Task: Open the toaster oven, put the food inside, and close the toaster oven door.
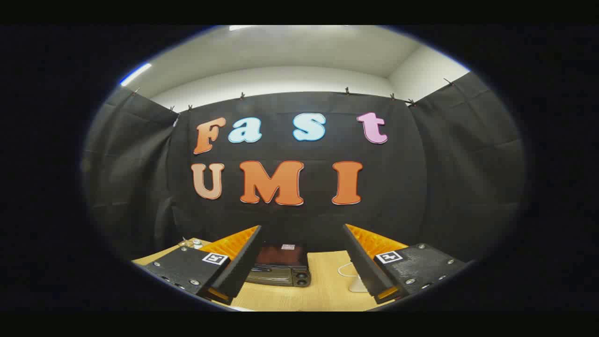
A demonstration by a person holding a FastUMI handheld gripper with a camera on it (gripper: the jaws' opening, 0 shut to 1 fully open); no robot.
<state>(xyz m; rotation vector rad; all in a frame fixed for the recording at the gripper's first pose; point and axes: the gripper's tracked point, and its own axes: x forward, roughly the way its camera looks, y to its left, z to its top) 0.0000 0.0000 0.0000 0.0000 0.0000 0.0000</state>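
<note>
A dark toaster oven (281, 267) stands on the wooden table (323, 295), seen from above and in front; two knobs show at its right front, and its door looks closed. My gripper (302, 231) hangs well above the table, open, with nothing between its fingers. The oven lies below and beyond the fingers, nearer the left one. A white plate (358, 284) sits to the oven's right, partly hidden behind the right finger (369, 267); whatever lies on it is hidden.
A thin white cord (345, 269) curls on the table between the oven and the plate. A small metal and white object (192, 243) rests at the table's far left edge. Black cloth walls close in the booth on three sides.
</note>
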